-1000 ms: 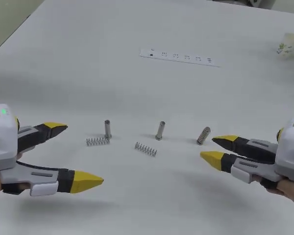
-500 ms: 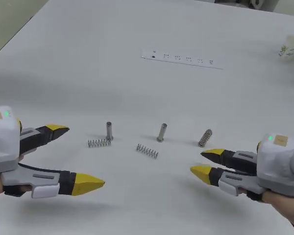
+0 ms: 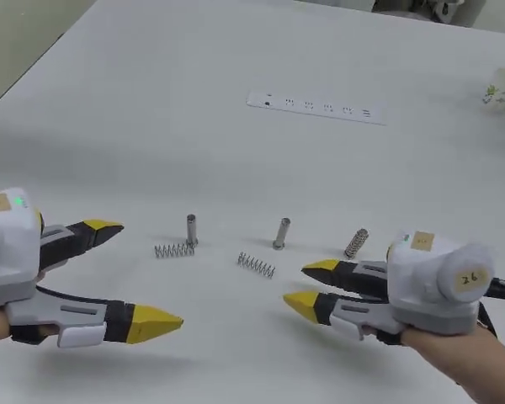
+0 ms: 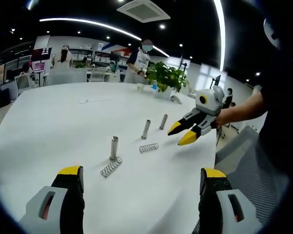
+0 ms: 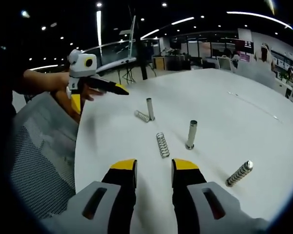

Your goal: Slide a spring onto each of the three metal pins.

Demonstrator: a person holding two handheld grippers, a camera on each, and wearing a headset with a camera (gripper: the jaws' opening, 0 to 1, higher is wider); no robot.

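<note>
Steel pins are seen on the white table (image 3: 151,101). The left pin (image 3: 191,229) and middle pin (image 3: 282,233) stand bare, with the left spring (image 3: 174,250) and middle spring (image 3: 257,265) lying beside them. The right pin (image 3: 356,243) leans, sleeved by a spring. The left gripper (image 3: 147,273) is spread wide and the right gripper (image 3: 298,284) narrowly parted, both held short of the springs. A power strip (image 3: 316,108) lies beyond.

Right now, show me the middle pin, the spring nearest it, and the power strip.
middle pin (image 3: 282,233): head view, on its shaft.
spring (image 3: 256,265): head view, middle coils.
power strip (image 3: 316,108): head view, top face.
</note>
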